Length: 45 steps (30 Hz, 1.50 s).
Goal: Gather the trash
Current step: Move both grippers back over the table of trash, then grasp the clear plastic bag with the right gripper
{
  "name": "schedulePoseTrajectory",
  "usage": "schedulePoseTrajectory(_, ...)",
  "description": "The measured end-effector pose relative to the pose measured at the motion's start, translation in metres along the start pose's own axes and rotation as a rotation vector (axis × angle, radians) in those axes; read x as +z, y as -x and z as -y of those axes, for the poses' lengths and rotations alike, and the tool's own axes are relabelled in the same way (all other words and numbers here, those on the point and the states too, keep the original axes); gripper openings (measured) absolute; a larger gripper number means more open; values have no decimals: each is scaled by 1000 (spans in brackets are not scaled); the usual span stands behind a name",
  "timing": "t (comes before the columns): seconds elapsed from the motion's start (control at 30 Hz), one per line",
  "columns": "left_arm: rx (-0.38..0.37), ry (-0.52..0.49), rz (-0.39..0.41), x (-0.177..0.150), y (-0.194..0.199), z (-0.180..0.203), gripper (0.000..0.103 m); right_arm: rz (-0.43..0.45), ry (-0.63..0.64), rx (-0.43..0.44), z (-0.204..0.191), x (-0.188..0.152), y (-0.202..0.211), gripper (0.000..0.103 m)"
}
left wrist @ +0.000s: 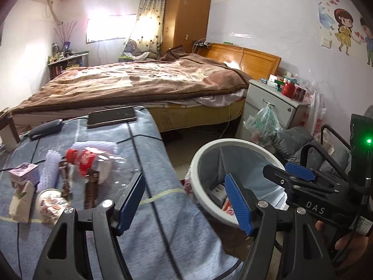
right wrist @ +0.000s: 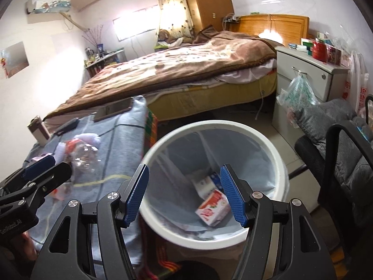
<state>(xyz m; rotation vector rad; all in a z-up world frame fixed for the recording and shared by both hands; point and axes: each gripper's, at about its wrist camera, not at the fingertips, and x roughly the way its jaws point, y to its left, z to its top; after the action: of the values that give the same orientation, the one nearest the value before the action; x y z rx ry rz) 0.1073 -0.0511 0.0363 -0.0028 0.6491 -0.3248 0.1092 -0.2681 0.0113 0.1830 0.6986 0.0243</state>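
A white bin [right wrist: 268, 144] with a grey liner stands on the floor beside the blue-cloth table [left wrist: 163, 210]. Inside it lie a red-and-white carton [right wrist: 213, 207] and a blue-and-white carton [right wrist: 207, 182]. My right gripper [right wrist: 185, 196] hangs open and empty over the bin's mouth. My left gripper [left wrist: 184, 201] is open and empty too, above the table's edge and the bin [left wrist: 233, 144]. On the table remain a clear bottle [left wrist: 86, 161] with a red cap, a paper cup [left wrist: 50, 204], a purple box [left wrist: 23, 175], a brown wrapper [left wrist: 91, 186] and white foam wrap [left wrist: 50, 168].
A phone [left wrist: 112, 115] and a dark case [left wrist: 45, 128] lie at the table's far end. Behind is a bed [left wrist: 139, 79], with a grey nightstand [left wrist: 268, 102] and a hanging plastic bag [left wrist: 263, 121] to its right. A black chair [right wrist: 338, 163] stands right of the bin.
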Motion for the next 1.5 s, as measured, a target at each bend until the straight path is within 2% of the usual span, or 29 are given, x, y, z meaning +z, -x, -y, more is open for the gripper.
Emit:
schedulePoseTrajectory(0.4,95,54,51,-16,40,-55,73,40,83,93,-58,-7,8,65)
schedulePoseTrajectory(1.07,297,243,50,-61,92,-187,73,-52,255,271,-163,-33,-25,65)
schedulePoseTrajectory(1.3,347,299,26,-78,98,-227,73,-110,304,282,-192,-47,-43,65)
schedulePoseTrajectory(1.5,355,326,4,-88,95,-248,73,-152,290,243,-199,-51,-60,65)
